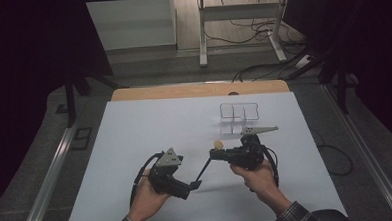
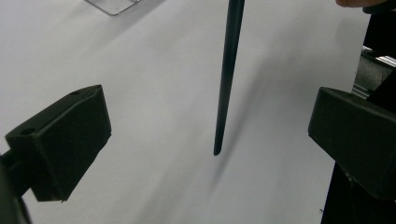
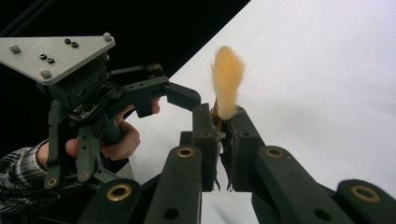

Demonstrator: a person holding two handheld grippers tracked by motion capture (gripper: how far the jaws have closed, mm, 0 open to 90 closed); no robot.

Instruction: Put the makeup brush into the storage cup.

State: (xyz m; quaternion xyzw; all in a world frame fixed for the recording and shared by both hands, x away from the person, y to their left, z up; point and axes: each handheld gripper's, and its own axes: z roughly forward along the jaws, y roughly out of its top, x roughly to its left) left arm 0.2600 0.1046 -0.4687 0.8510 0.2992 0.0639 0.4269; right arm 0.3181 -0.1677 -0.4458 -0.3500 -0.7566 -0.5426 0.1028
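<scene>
A paintbrush with a tan bristle tuft (image 1: 217,144) and a thin black handle (image 1: 202,171) slants down to the left over the white table. My right gripper (image 1: 217,153) is shut on the brush just below the bristles (image 3: 227,79), which stick up past its jaws (image 3: 223,126). My left gripper (image 1: 191,187) stands open at the handle's lower end. In the left gripper view the handle tip (image 2: 219,140) hangs between the wide-spread jaws (image 2: 208,135) and touches neither.
A clear plastic rack (image 1: 239,116) stands on the white table sheet (image 1: 149,127) behind the right hand; its corner (image 2: 112,4) appears in the left gripper view. A wooden table edge (image 1: 198,90) lies at the back, then floor with cables and a metal stand.
</scene>
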